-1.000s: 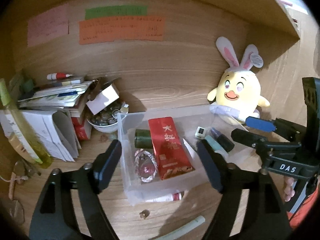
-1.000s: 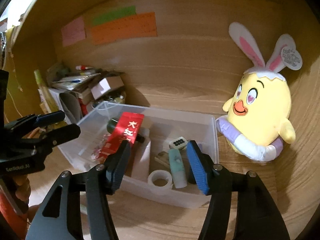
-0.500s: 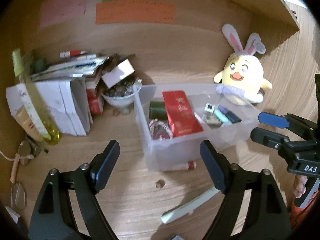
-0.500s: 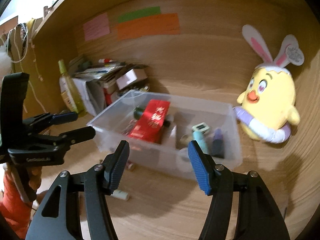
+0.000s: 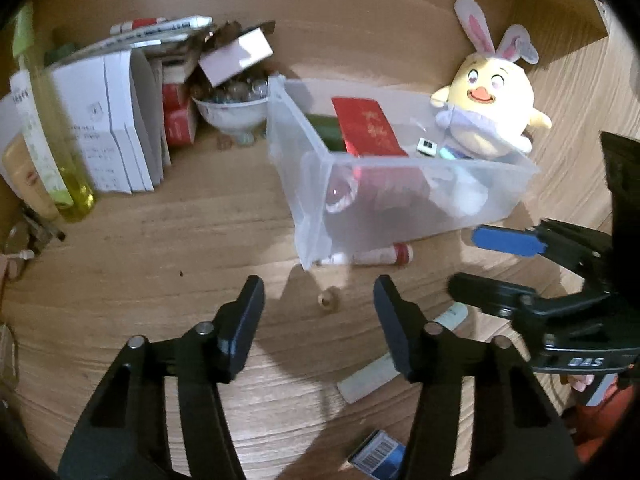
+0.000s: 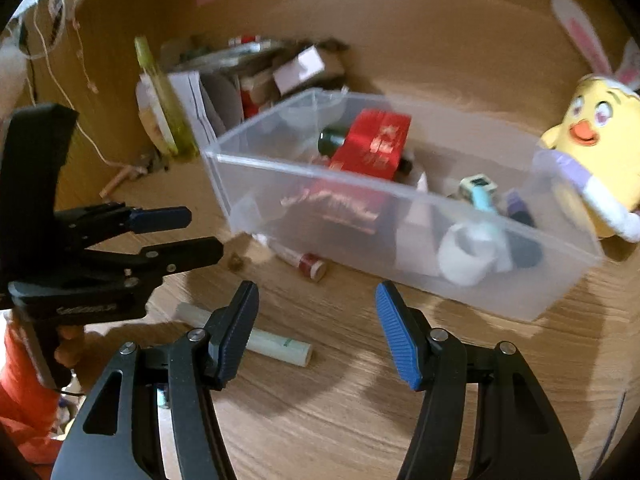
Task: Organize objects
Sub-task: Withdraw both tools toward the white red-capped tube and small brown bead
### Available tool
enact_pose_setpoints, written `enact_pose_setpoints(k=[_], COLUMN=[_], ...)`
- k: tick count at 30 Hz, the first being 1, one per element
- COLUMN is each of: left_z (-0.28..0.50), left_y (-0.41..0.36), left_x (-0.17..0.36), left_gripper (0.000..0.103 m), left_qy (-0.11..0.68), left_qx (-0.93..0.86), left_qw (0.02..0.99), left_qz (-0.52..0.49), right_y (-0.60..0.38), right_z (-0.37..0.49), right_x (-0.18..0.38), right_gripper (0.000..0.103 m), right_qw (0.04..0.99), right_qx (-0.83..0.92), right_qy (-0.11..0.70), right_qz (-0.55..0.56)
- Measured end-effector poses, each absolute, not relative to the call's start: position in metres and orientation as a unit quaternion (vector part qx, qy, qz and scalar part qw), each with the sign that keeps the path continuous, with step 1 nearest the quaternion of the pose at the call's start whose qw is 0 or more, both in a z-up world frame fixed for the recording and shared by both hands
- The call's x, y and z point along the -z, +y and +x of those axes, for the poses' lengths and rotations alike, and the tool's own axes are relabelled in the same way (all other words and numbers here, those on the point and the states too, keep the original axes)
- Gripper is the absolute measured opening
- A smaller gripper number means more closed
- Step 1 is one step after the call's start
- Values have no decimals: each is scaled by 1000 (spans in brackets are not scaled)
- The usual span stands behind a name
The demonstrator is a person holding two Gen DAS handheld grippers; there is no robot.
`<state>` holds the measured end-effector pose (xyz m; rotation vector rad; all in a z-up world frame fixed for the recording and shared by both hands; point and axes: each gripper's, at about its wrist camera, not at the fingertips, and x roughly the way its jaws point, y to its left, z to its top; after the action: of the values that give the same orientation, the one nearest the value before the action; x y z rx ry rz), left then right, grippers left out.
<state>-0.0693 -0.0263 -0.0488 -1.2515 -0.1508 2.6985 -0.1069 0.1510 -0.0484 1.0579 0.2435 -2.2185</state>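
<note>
A clear plastic bin (image 5: 298, 184) (image 6: 532, 288) holds a red packet (image 5: 368, 126) (image 6: 372, 144) and several small items. A red-capped tube (image 5: 380, 257) (image 6: 306, 262) lies at the bin's front edge. Nearer me are a small brown bead (image 5: 329, 303) (image 6: 236, 262) and a pale green tube (image 5: 368, 378) (image 6: 276, 346). My left gripper (image 5: 320, 314) (image 6: 204, 234) hangs over the bead. Its jaws are closing and press on nothing. My right gripper (image 6: 316, 318) (image 5: 476, 266) stands open over bare table, with nothing between its fingers.
A yellow plush chick (image 5: 488, 108) (image 6: 592, 152) sits behind the bin's right end. Stacked papers (image 5: 108, 128), a bowl of small items (image 5: 234, 108) and a yellow-green bottle (image 5: 60, 148) crowd the back left. A blue barcoded box (image 5: 380, 458) lies near the front edge.
Both grippers have sunk and drawn back from the bin, so the table in front of it now shows. The left jaws have narrowed. The right jaws keep their width.
</note>
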Motion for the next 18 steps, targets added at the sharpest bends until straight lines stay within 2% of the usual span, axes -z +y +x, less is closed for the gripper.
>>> enact_pose_setpoints(k=[4, 8, 18], left_z=[-71, -70, -71], left_y=[-26, -27, -28], left_x=[58, 64, 67], left_gripper=[47, 45, 37], left_qy=[-53, -53, -58], left_qx=[-896, -892, -887], left_qw=[91, 97, 115], left_qz=[-431, -438, -444], right_y=[141, 133, 115], right_z=[-117, -127, -133], right_x=[59, 69, 79], right_gripper=[54, 39, 39], right_qw=[331, 336, 317], right_qx=[839, 828, 829], right_qy=[101, 106, 130], right_qz=[420, 437, 442])
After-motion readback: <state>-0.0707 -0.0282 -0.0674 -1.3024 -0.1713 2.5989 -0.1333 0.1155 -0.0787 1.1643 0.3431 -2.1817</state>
